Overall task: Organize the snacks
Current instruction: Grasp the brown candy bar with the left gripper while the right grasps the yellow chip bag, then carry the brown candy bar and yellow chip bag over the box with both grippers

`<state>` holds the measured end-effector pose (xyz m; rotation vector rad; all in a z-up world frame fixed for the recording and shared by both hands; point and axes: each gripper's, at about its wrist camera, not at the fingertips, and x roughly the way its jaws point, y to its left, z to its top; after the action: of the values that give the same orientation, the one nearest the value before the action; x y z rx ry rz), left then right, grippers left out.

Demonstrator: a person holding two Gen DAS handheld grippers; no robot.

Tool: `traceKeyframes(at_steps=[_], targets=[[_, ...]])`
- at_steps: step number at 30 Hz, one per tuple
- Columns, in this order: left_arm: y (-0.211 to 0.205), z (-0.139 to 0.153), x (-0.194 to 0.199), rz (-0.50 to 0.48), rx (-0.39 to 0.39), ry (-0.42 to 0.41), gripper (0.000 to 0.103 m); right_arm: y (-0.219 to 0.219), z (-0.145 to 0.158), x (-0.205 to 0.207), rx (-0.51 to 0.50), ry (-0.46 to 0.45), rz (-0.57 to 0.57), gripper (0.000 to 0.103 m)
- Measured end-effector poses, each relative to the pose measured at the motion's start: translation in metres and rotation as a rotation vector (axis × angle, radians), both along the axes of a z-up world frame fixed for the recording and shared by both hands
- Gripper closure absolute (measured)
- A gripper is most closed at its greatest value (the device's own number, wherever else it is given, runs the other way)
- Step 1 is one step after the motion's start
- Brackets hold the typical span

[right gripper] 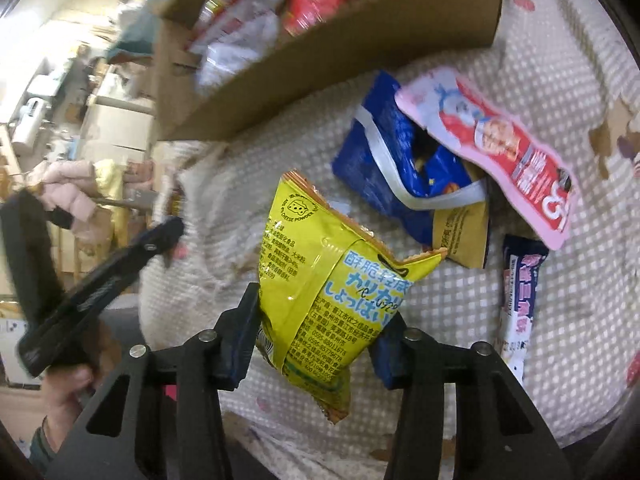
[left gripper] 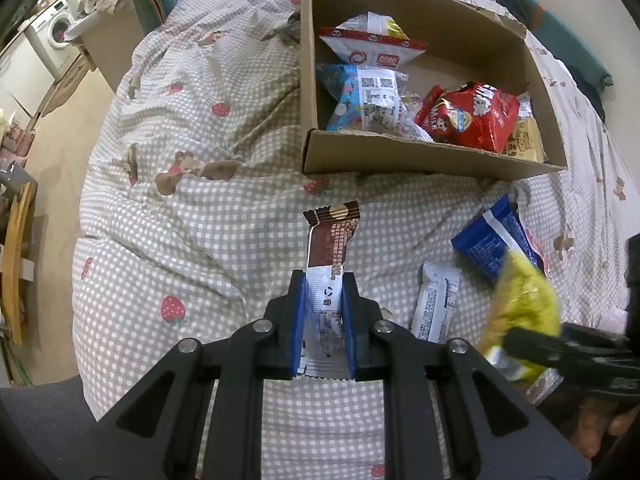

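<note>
Two snacks are in hand and the sort is roughly half done. Nearest the left wrist camera, the left gripper (left gripper: 323, 304) has its jaws clenched on a brown-and-white wafer bar (left gripper: 329, 256), lifted clear of the checked bedspread (left gripper: 180, 240). The right gripper (right gripper: 316, 332) has its jaws around a yellow cheese snack bag (right gripper: 320, 280), the blue pads against its sides, though the bag looks only loosely squeezed.

Still loose on the bedspread, just beyond the jaws, lie a white sachet (left gripper: 436, 304), a blue packet (right gripper: 400, 168) with a pink-and-red packet (right gripper: 500, 148) overlapping it, a small yellow packet (right gripper: 464, 236) tucked under the blue one, and a purple-and-white bar (right gripper: 518, 296).

Farther off, the cardboard box (left gripper: 420, 156) already holds a white-and-red pouch (left gripper: 372, 44), a blue cartoon-print packet (left gripper: 360, 100), a red chip bag (left gripper: 468, 116) and a beige packet (left gripper: 528, 140). By this count, two held snacks and about five loose ones remain to be boxed.
</note>
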<state>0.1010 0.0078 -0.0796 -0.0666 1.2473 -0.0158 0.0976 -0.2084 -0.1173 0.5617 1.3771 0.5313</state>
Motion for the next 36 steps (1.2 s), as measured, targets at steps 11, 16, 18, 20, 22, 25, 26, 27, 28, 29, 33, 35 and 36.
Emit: traceKeyframes(at_steps=[11,16,18,20,22,25,26,27,28,29,33,35,36], targets=[[0.006,0.012,-0.002,0.018,0.023,-0.075,0.089,-0.015,0.054,-0.008,0.102,-0.250,-0.033,0.053],[0.009,0.025,-0.002,0.029,0.013,-0.124,0.089,-0.017,0.056,-0.003,0.099,-0.252,-0.052,0.053],[0.009,0.037,-0.001,0.018,-0.017,-0.152,0.090,-0.023,0.065,0.003,0.066,-0.269,-0.052,0.053],[0.009,0.053,0.003,0.010,-0.033,-0.187,0.090,-0.020,0.077,0.008,0.023,-0.292,-0.050,0.053],[0.008,0.065,0.009,0.010,-0.053,-0.206,0.090,-0.027,0.085,0.018,0.035,-0.297,-0.074,0.053],[0.006,0.083,0.021,0.006,-0.064,-0.234,0.090,-0.036,0.097,0.030,0.031,-0.323,-0.102,0.053],[0.006,0.088,0.026,0.003,-0.064,-0.243,0.090,-0.039,0.100,0.035,0.020,-0.335,-0.110,0.053],[0.005,0.093,0.032,-0.003,-0.058,-0.254,0.090,-0.041,0.105,0.040,0.003,-0.350,-0.119,0.053],[0.004,0.096,0.037,-0.006,-0.052,-0.261,0.090,-0.042,0.110,0.046,-0.021,-0.366,-0.131,0.053],[0.002,0.099,0.043,-0.011,-0.044,-0.269,0.090,-0.045,0.114,0.051,-0.034,-0.377,-0.143,0.053],[-0.002,0.099,0.065,-0.028,-0.030,-0.271,0.090,-0.057,0.123,0.073,-0.048,-0.399,-0.185,0.053],[-0.007,0.097,0.075,-0.039,-0.023,-0.265,0.090,-0.060,0.123,0.087,-0.058,-0.401,-0.200,0.053],[-0.010,0.095,0.082,-0.045,-0.022,-0.263,0.089,-0.062,0.122,0.094,-0.060,-0.398,-0.204,0.053]])
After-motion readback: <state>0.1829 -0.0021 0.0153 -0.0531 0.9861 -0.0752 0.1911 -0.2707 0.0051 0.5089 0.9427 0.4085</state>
